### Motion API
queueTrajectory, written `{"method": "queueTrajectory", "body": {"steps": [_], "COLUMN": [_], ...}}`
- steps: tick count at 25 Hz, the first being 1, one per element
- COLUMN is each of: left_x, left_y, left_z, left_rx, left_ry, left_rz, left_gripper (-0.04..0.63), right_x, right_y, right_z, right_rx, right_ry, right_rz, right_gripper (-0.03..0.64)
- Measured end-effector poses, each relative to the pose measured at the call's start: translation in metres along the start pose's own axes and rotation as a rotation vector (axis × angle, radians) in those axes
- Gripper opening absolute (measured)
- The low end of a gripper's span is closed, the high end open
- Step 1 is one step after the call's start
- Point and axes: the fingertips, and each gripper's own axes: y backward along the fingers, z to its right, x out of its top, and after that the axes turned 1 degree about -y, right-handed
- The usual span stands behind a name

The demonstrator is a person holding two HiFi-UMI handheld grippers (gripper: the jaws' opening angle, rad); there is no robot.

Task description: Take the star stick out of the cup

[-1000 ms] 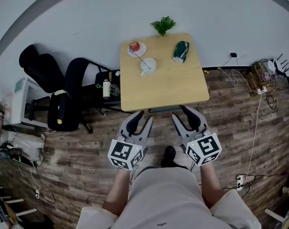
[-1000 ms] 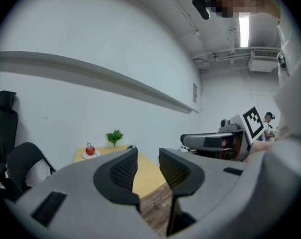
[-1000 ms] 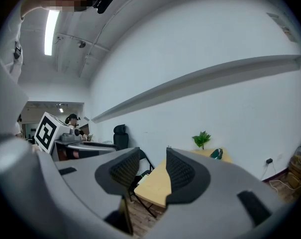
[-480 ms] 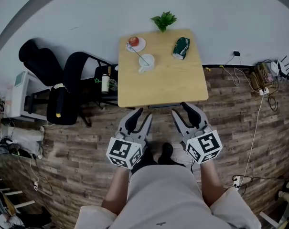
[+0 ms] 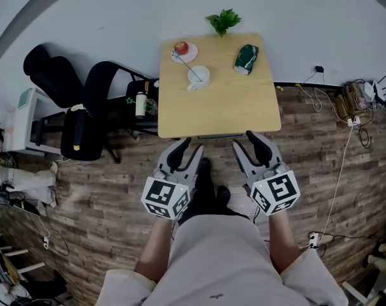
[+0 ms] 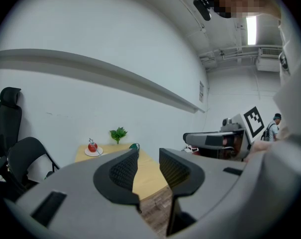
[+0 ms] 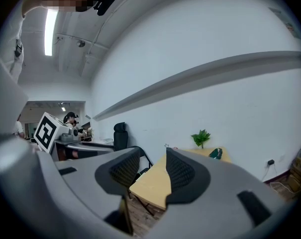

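A white cup point(image 5: 198, 77) stands on the far left part of the wooden table point(image 5: 224, 107). The thin star stick point(image 5: 187, 65) leans out of it toward the back left. Its star tip point(image 6: 90, 140) shows above the apple in the left gripper view and as a small outline point(image 7: 166, 145) in the right gripper view. My left gripper point(image 5: 187, 153) and right gripper point(image 5: 249, 146) hang side by side over the floor just short of the table's near edge. Both are open and empty. The left jaw hides the cup in the left gripper view.
A red apple point(image 5: 181, 47) sits on a small plate behind the cup. A potted plant point(image 5: 222, 21) and a green packet point(image 5: 247, 58) are at the table's back. Black chairs point(image 5: 90, 116) and a bottle point(image 5: 140, 105) stand left; cables point(image 5: 346, 101) lie right.
The person has stepped a little; a dark shoe has moved forward between the grippers and the table has shifted slightly in view. Both grippers remain open in front of the table.
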Motion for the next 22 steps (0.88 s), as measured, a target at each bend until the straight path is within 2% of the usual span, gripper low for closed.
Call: {"method": "queueTrajectory", "body": {"steps": [11,22], "left_x": [0.012,0.055], "left_y": [-0.046,-0.104], "left_z": [-0.039,-0.117], "left_rx": [-0.042,-0.051], "left_ry": [0.027,0.024], "left_rz": [0.019,0.061], "left_gripper": [0.114,0.114], "right_x": [0.013,0.054], "right_y": [-0.036,-0.121], "right_z": [0.029,0.055], "right_rx": [-0.060,-0.067], "right_ry": [0.024,0.057], "right_rz": [-0.023,0.000], "right_gripper": [0.149,0.147]}}
